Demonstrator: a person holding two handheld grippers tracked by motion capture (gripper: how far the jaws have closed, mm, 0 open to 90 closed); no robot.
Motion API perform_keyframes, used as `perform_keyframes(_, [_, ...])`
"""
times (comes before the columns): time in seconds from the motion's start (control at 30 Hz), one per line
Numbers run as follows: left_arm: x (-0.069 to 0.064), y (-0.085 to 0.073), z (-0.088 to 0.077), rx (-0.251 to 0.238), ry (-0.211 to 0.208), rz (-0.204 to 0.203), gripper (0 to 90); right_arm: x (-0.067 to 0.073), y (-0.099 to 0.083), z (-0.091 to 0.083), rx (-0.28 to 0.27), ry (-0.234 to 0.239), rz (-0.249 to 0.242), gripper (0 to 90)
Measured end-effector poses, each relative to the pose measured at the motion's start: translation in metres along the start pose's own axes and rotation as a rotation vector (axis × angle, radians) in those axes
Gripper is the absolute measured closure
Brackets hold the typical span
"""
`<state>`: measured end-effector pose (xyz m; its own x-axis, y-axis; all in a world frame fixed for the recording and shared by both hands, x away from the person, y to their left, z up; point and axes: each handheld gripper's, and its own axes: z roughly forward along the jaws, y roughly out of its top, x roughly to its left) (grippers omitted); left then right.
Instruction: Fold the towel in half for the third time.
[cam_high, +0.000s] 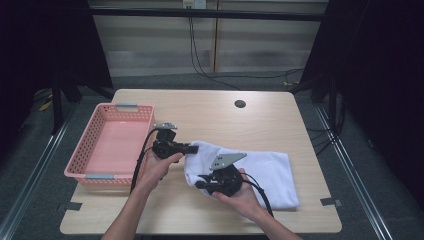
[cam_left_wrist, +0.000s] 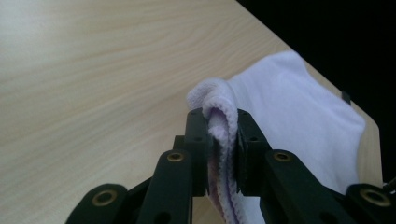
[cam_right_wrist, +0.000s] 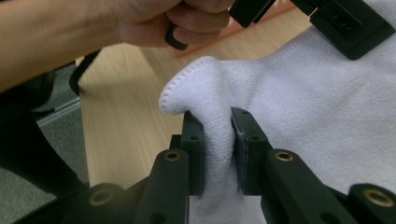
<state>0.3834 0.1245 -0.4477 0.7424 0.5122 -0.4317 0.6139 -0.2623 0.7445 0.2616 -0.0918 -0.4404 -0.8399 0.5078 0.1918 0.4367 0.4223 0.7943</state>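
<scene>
Item under handling: a white towel (cam_high: 260, 172), folded, lying on the wooden table (cam_high: 215, 117) to the right of the pink basket (cam_high: 112, 145). The basket sits at the table's left edge; the towel is well apart from it, with bare tabletop between.

Left gripper (cam_high: 192, 148): held in the person's left hand (cam_high: 159, 165), between the basket and the towel, jaws pointing away from the basket toward the towel's near-left corner. In the left gripper view the jaws stand narrow and are clamped on a bunched fold of the towel (cam_left_wrist: 219, 121); the hemmed edge runs down between the pads. The rest of the cloth spreads away to the right over the table (cam_left_wrist: 93, 84).

Right gripper (cam_high: 199, 184): held in the right hand (cam_high: 245, 197), on the side of the towel farther from the basket's back, its grey plate uppermost. In the right gripper view the jaws are likewise narrow and pinch a raised ridge of towel (cam_right_wrist: 215, 130) at its edge; the cloth is puckered above the pads. The left hand (cam_right_wrist: 154, 23) and its gripper appear beyond, near the same towel edge.

Both pinched corners are lifted slightly off the table; the remaining towel rests flat.
</scene>
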Motion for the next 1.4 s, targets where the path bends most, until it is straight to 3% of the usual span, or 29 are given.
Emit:
perform_keyframes(0.2, [-0.008,0.022,-0.028,-0.027,0.021,0.025,78.4,0.007,0.026,-0.004,-0.052,0.014,-0.026,76.8])
perform_keyframes(0.33, [-0.019,0.033,-0.055,-0.031,0.046,0.031,78.4,0.018,0.045,-0.007,-0.093,0.049,-0.054,77.1])
perform_keyframes(0.43, [-0.026,0.033,-0.058,-0.023,0.074,0.054,78.4,0.027,0.049,-0.007,-0.13,0.07,-0.052,77.1])
perform_keyframes(0.63, [-0.026,0.022,-0.026,0.011,0.059,0.053,78.1,0.024,0.024,-0.005,-0.143,0.037,-0.021,77.1])
perform_keyframes(0.77, [-0.033,0.03,-0.007,0.011,0.03,0.051,77.6,0.016,0.006,-0.025,-0.171,-0.009,-0.005,77.0])
perform_keyframes(1.17, [-0.076,0.061,0.073,0.066,-0.027,0.123,76.3,-0.007,-0.034,-0.09,-0.216,-0.143,0.074,76.0])
perform_keyframes(1.33, [-0.082,0.057,0.108,0.11,-0.052,0.111,75.7,-0.021,-0.063,-0.106,-0.203,-0.192,0.155,75.6])
perform_keyframes(1.4, [-0.086,0.051,0.126,0.134,-0.066,0.113,75.6,-0.024,-0.076,-0.109,-0.188,-0.189,0.19,75.2])
